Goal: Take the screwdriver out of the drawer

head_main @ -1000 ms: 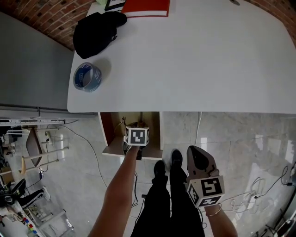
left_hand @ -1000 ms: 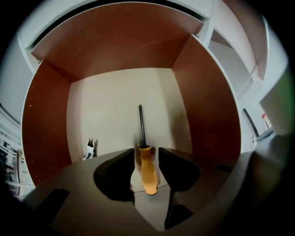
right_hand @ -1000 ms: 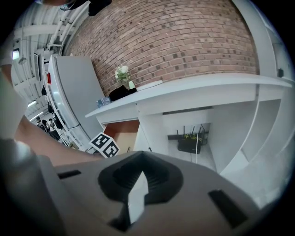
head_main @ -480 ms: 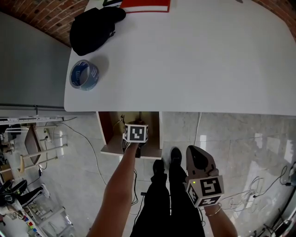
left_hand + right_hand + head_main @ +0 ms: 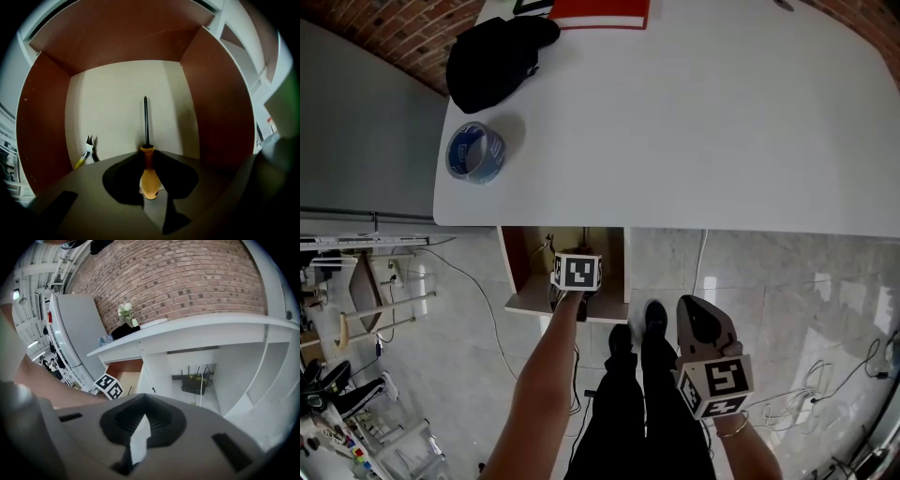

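My left gripper (image 5: 149, 177) points steeply down into the open drawer (image 5: 47, 136) under the white worktop (image 5: 722, 122). Its jaws have just been closing and now press both sides of the screwdriver (image 5: 146, 126)'s orange handle, whose dark shaft lies along the pale drawer floor. Yellow-handled side cutters (image 5: 89, 149) lie to its left, apart. My right gripper (image 5: 140, 437) hangs beside the legs, its jaws a narrow slit apart and empty. On the worktop lie a blue tape roll (image 5: 474, 153), its print too small to read, and a red book (image 5: 600, 13).
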